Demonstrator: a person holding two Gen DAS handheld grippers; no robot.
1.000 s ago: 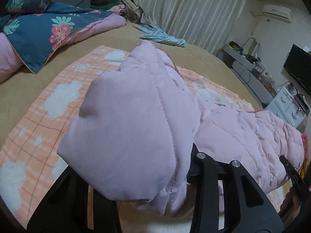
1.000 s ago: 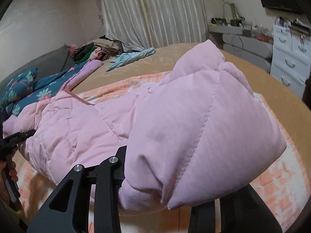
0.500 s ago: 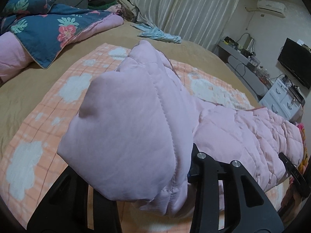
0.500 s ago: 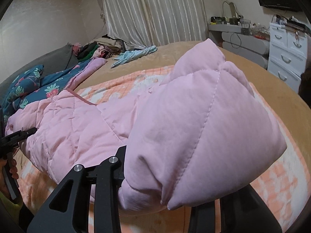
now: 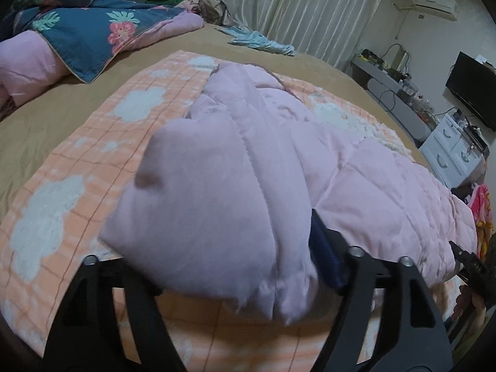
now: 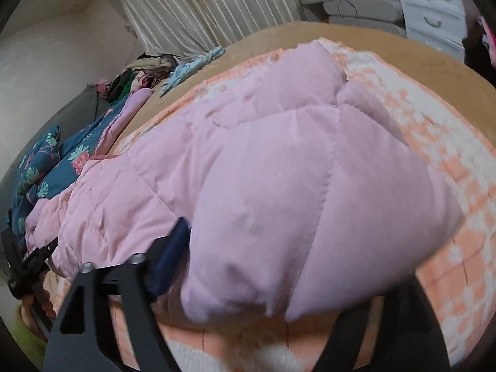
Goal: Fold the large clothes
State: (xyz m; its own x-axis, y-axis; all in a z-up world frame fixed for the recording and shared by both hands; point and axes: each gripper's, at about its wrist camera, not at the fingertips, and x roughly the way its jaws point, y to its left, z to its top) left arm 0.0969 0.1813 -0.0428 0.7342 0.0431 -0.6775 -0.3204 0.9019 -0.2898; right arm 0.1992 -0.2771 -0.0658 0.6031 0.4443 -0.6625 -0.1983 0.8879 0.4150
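The pink coat (image 5: 232,192) lies on the orange blanket (image 5: 93,161), one end bulging between each opening pair of jaws: left gripper (image 5: 235,266) and right gripper (image 6: 279,272), neither pinching it.

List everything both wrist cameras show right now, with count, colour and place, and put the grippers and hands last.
Quilted jacket: one, pale pink, lying across the blanket, its near edge between both grippers' fingers.
Blanket: one, orange check with white clouds, spread on the bed under the jacket.
Bed cover: one, tan, under the blanket.
Floral duvet: one, dark blue with pink lining, far left of the bed.
Light blue garment: one, far edge of the bed.
Clothes pile: mixed colours, beside the curtain.
Curtain: cream, back wall.
Drawer unit: one, white, right of the bed.
Television: one, black, on the right wall.
Air conditioner: one, white, high on the wall.
Left gripper: black, jaws opening around the jacket.
Right gripper: black, jaws opening around the jacket.
Hand: one, behind the right gripper.
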